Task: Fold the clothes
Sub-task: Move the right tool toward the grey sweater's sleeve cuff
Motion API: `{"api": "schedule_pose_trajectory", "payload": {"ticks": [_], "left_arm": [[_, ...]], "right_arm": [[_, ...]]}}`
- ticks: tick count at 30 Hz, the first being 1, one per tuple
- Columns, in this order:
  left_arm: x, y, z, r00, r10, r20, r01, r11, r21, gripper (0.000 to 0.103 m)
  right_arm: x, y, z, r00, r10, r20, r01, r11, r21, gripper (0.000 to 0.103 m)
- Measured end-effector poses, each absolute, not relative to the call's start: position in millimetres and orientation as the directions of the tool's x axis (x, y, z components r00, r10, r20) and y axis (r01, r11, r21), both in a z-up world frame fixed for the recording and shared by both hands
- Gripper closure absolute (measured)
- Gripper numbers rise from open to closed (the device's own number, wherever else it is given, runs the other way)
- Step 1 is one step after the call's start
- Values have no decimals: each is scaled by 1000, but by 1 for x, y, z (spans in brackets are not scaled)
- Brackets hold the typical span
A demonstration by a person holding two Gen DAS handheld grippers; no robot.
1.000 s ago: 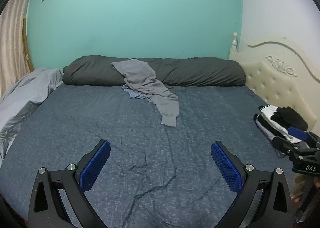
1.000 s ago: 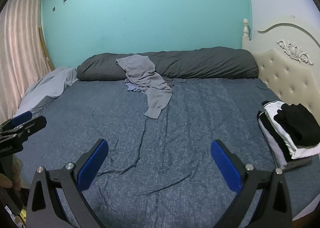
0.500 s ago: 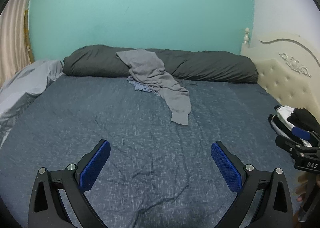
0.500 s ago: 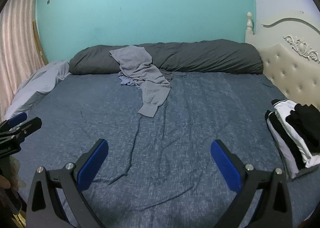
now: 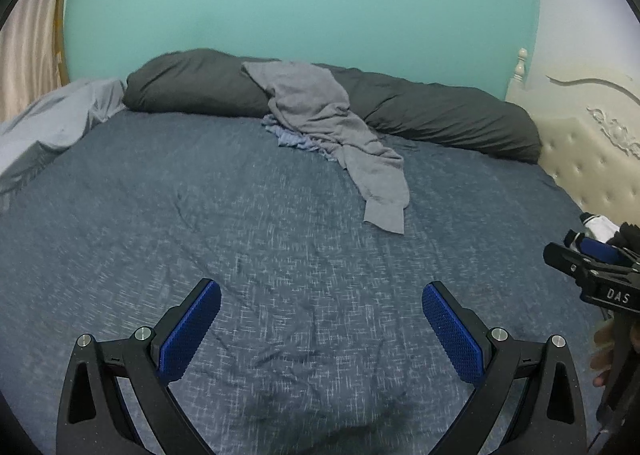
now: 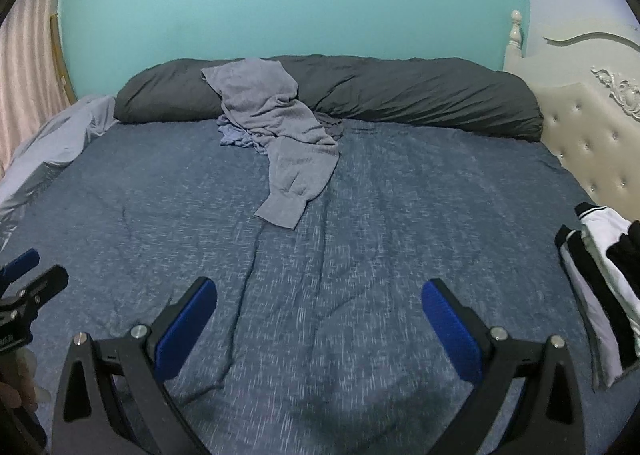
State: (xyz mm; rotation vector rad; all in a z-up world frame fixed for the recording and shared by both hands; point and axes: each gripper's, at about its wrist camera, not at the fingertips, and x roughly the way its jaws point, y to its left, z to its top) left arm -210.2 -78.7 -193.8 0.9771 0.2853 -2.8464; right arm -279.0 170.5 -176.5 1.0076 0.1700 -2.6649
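Bed, folded pile cut off

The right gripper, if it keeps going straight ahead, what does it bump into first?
Probably the blue bedspread. The right gripper, jaws open and empty, points across bare bed; the grey garment lies farther on, slightly left. Depth is uncertain.

— What covers the bed?
— A blue heathered spread, creased in long ridges.
— And on it?
— A dark grey rolled duvet along the far edge, a grey garment draped from it onto the spread over a bluish cloth, a pale sheet bunched far left, folded black-and-white clothes at right.
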Motion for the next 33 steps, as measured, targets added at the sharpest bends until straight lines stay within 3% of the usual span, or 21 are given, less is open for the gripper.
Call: {"api": "schedule_pose_trajectory", "payload": {"ticks": [9,20,26,28,33], "left_arm": [[-231,-94,-244,-763,-26,-646,206,-957,-206,1],[-233,-125,-281,-735,-41,-677,262,-938,-228,0],[-234,-138,-284,-745,-53,-665,284,-927,-244,1],[-234,-143,-287,-739,-48,-672,292,-922,-255,0],[-234,-151,-294,-730,-51,-682,305,-917,-258,1]], "right_arm": [[-332,152,-218,-686,-211,-696,317,-948,-24,0],[-417,135,-278,-606,-303,-736,339,-935,106,1],[-461,107,-294,-566,-357,-743,385,-911,145,16],[-474,99,-299,-547,-370,-751,388,-907,165,29],[-505,82,-313,-509,-379,-773,370,-907,201,38]]}}
